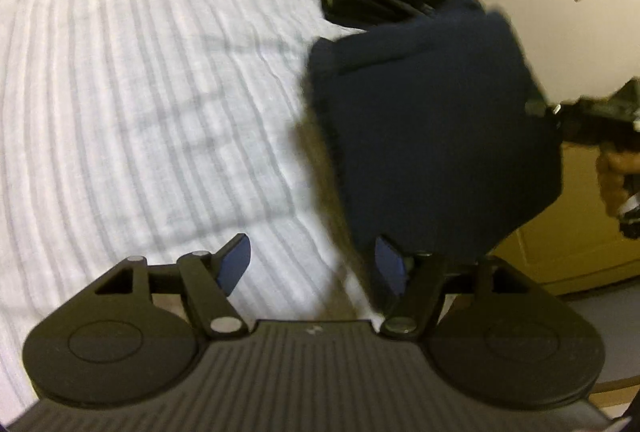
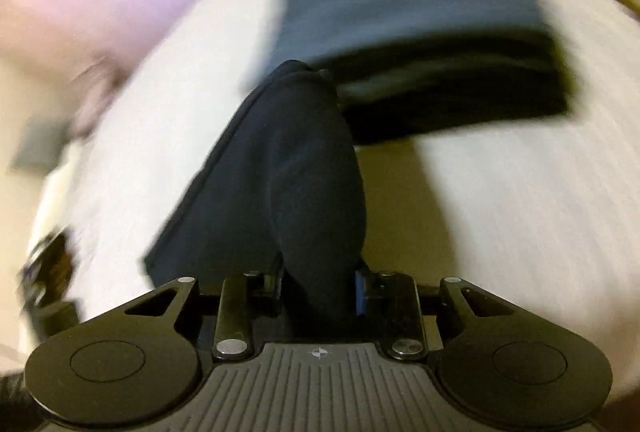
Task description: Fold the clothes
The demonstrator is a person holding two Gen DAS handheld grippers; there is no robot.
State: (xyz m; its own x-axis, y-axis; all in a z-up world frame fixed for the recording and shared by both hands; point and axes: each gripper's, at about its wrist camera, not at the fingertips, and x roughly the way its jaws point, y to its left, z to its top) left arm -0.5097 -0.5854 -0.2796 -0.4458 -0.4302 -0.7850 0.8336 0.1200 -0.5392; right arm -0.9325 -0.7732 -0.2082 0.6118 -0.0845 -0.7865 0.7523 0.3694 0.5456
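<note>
The soft, limp dark garment (image 2: 304,168) is pinched at its folded edge, at six o'clock, by the right gripper (image 2: 320,288), while the left gripper (image 1: 314,264) is spread empty.

Warm indoor light; right wrist view heavily motion-blurred, fisheye edges bowed.

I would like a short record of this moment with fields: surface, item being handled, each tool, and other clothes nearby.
surface: white ribbed bedcover
item handled: dark navy folded garment, lifted above the bedcover
right tool: closed on the garment's edge
left tool: open, nothing between its pads; the garment hangs just beyond it
other clothes: stack of folded clothes, blue piece on top, resting on the bedcover behind the garment
image quality: right wrist view blurred
</note>
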